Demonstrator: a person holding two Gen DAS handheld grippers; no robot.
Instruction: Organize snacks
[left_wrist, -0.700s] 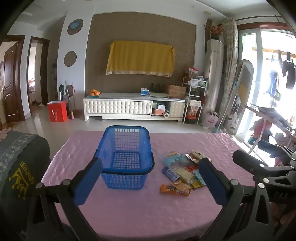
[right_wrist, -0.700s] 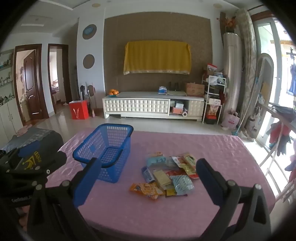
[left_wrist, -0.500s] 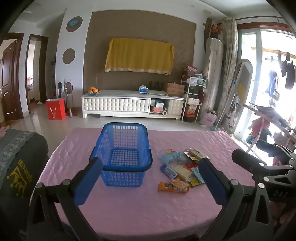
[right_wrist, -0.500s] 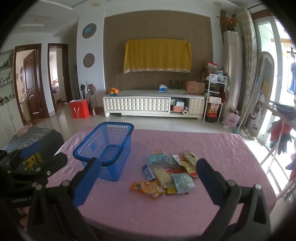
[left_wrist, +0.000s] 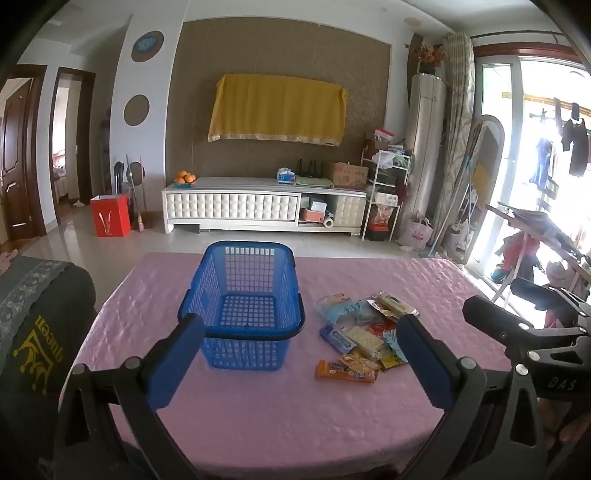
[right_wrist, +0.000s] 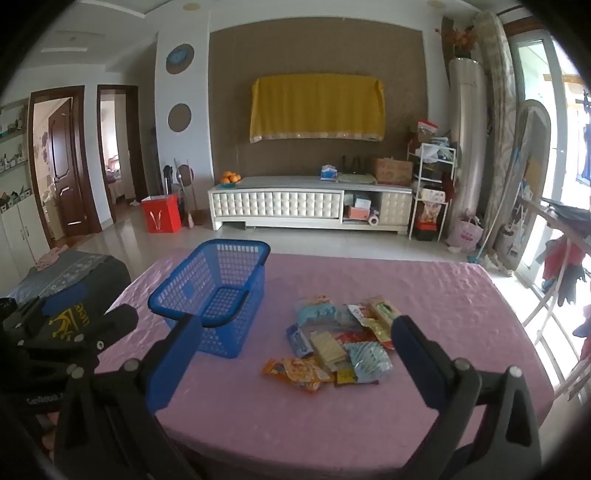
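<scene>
We hold the left gripper (left_wrist: 295, 354) and the right gripper (right_wrist: 291, 350) spread wide, grasping nothing (both above the near table edge); beyond lie the snack packets (right_wrist: 336, 339) heaped on the pink tablecloth (right_wrist: 424, 295); just left stands the blue basket (left_wrist: 242, 295); farther back, the white cabinet (left_wrist: 258, 206).

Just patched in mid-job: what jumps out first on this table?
The blue basket stands empty on the pink tablecloth, left of centre. Right of it and apart from it lies a loose pile of snack packets, an orange packet nearest. Both tongs, left and right, are open, holding nothing.
</scene>
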